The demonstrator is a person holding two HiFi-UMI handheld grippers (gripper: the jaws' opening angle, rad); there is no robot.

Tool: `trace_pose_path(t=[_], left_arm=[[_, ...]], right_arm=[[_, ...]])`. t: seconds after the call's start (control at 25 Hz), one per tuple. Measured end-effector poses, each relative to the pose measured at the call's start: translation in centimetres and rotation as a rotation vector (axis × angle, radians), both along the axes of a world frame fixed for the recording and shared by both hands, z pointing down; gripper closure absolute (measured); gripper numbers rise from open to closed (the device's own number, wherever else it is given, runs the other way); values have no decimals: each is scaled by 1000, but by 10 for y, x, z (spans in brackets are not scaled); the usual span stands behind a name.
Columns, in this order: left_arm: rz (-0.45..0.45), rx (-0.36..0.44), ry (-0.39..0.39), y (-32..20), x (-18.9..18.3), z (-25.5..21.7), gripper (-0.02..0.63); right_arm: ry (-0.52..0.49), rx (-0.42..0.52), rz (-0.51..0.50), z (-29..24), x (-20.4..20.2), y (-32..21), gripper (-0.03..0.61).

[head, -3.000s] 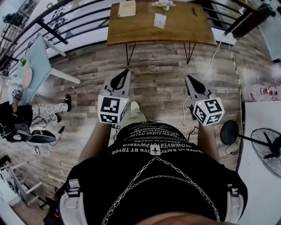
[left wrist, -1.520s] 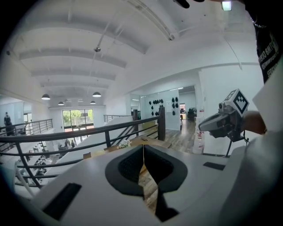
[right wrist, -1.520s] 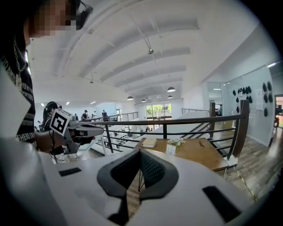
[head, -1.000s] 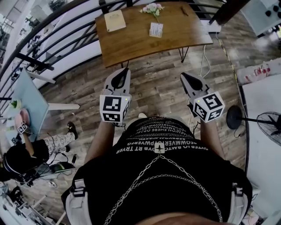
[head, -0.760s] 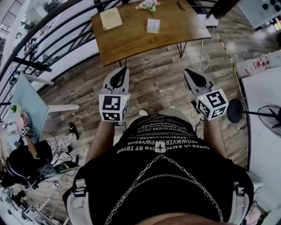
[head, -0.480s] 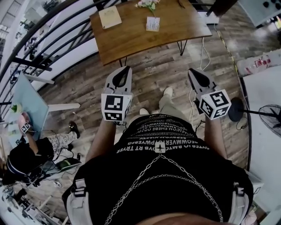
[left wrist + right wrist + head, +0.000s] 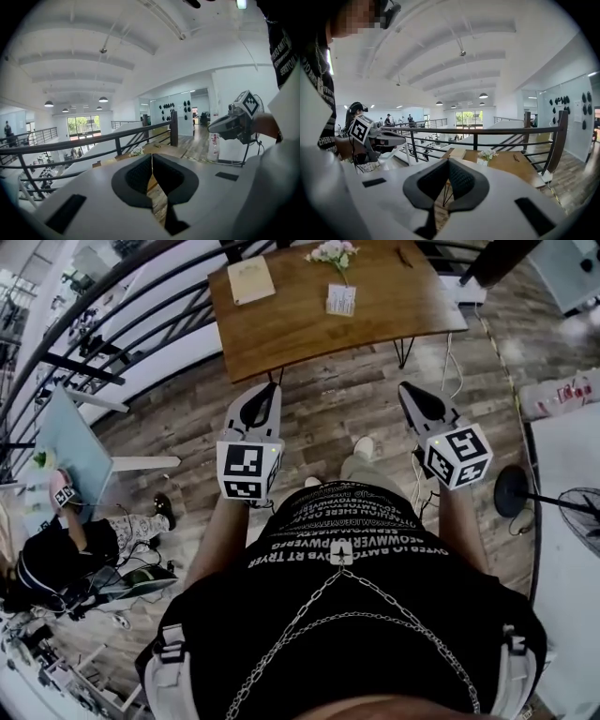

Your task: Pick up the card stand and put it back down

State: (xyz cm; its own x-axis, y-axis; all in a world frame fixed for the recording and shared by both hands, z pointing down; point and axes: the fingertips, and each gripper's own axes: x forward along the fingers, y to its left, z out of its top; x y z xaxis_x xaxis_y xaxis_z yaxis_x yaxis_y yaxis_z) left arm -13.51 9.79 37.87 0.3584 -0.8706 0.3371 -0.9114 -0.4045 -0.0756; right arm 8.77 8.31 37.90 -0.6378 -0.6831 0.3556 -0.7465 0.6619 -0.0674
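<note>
L gripper (image 7: 271, 388) at 11 and R gripper (image 7: 404, 386) at 1, both jaws fully shut, empty, above floor (image 7: 337, 413); card stand (image 7: 340, 301) on table (image 7: 281, 329) at 12, well apart

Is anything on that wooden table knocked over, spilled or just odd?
Nothing stands out. The card stand sits upright beside the flowers, the notebook lies flat near a corner, and the table top shows no spill.

table (image 7: 300, 324): brown wood | card stand (image 7: 341, 300): seemingly white (distant)
</note>
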Motion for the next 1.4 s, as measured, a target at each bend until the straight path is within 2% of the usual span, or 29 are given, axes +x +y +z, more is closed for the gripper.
trace_pose_path(t=[0.24, 0.48, 0.96, 1.4], left_arm=[[-49, -2, 4, -9, -3, -1, 584], [-72, -16, 1, -19, -1, 6, 584], [-68, -45, 14, -49, 16, 18, 584], [-34, -33, -17, -84, 35, 8, 584]], right_arm=[[-7, 21, -58, -7, -7, -27, 563], [-4, 2, -95, 2, -10, -38, 563], [6, -28, -84, 11, 6, -67, 563], [-32, -21, -53, 13, 24, -98, 563]])
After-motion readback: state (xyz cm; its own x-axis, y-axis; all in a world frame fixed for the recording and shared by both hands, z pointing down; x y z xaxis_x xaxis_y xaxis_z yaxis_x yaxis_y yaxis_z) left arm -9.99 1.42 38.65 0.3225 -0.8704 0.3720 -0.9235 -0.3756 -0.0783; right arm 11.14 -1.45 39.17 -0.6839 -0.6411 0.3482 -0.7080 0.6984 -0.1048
